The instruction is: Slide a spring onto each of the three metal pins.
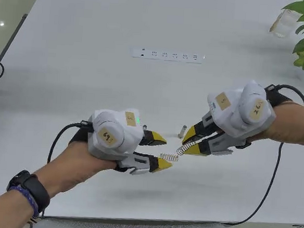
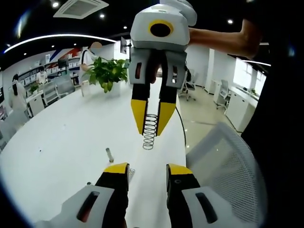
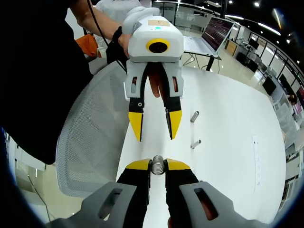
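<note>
While the right gripper [image 3: 158, 167] is pinching a thin coiled wire spring [image 3: 158, 161] between its yellow tips, the left gripper [image 2: 147, 167] is facing it, jaws spread. Two short cylindrical metal pins [image 3: 194, 116] are sitting on the smooth white table [image 3: 228, 156].

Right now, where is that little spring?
In the head view, the spring is pinched in the right gripper, above the near edge of the white table, facing the open left gripper, with a metal pin just beyond.

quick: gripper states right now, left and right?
left gripper: open, nothing between its jaws.
right gripper: shut on the spring.
</note>
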### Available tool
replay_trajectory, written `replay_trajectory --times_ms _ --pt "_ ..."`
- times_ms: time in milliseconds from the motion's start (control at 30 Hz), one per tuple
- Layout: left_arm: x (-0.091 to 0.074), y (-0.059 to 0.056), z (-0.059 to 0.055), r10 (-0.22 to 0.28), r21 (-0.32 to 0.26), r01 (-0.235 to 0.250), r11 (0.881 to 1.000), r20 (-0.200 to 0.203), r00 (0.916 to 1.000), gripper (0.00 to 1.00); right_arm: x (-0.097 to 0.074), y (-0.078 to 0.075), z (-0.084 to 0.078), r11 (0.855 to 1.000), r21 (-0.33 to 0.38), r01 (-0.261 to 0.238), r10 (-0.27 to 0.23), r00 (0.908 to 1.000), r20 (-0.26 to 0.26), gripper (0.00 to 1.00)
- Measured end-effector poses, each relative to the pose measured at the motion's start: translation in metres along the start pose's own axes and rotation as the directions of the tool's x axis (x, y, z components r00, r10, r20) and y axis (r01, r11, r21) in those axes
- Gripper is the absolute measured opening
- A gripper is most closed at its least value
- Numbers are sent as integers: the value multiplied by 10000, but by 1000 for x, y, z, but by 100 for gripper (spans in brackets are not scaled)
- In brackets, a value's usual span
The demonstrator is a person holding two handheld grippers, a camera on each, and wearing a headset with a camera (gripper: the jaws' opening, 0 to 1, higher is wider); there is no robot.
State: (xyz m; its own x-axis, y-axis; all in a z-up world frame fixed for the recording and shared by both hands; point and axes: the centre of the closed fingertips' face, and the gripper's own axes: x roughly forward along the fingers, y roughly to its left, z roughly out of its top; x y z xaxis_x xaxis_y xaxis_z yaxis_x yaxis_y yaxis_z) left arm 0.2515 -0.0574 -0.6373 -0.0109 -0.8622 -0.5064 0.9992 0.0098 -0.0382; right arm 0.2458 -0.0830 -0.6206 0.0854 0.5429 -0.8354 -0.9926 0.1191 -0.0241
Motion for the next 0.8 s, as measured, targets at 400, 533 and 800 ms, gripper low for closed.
replay_trajectory --times_ms 400,533,800 --pt "-35 18 -36 1175 -996 -1199 9878 -292 9926 36 8 -19 -8 9991 281 327 -317 9989 -354 8" --pt "-47 25 -46 1567 -1304 -1601 9784 -358 9870 38 12 -25 -10 9984 380 418 -401 9982 -445 8" --pt "-67 35 -62 2263 -1787 -2328 9560 -564 9724 48 20 -36 -15 9971 539 535 -502 9968 -621 8"
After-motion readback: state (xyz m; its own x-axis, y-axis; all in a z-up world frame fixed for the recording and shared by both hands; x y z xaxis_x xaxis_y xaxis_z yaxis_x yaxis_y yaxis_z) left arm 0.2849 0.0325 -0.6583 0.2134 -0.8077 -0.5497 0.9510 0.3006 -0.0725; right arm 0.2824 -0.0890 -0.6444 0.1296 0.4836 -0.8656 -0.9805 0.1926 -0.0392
